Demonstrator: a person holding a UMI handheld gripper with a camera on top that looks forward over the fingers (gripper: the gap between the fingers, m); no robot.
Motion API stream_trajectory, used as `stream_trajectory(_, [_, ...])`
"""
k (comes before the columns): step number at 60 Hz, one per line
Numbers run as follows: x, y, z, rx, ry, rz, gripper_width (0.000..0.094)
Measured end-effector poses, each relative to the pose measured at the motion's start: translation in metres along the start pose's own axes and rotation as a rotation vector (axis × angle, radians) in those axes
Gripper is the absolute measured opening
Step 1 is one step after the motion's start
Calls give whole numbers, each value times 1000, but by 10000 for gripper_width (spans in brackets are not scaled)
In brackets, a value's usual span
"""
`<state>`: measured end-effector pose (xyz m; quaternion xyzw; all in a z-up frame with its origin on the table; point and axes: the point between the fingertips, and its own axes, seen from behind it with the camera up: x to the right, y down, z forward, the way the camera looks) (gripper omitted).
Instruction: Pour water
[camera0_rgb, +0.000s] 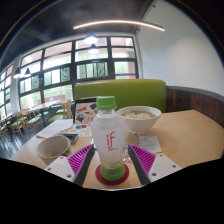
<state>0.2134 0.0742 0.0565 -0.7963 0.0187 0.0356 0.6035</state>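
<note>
A clear plastic water bottle (110, 140) with a green cap and a white label stands upright on a round red coaster (112, 180) on the wooden table (190, 135). My gripper (112, 160) is open, and the bottle stands between its two fingers. The magenta pads (82, 157) lie close along both sides of the bottle's lower part. A grey bowl (53, 148) sits just left of the left finger. A larger pale bowl (138, 117) sits beyond the bottle to the right.
Papers or a tray (60, 127) lie at the table's far left. A green bench back (120, 92) runs behind the table, with large windows (60, 65) beyond it. The table's right part (195, 150) is bare wood.
</note>
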Motion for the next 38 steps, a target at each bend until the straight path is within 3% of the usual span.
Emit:
stream_trajectory(2, [0,-2,-4,10,-4,10,849])
stream_trajectory(5, [2,-4,-27,7,4,19,814])
stream_trajectory(22, [-18,-22,-193,56,4,29,826])
stream_trajectory(38, [-50,3,-313,76,-41,56,824])
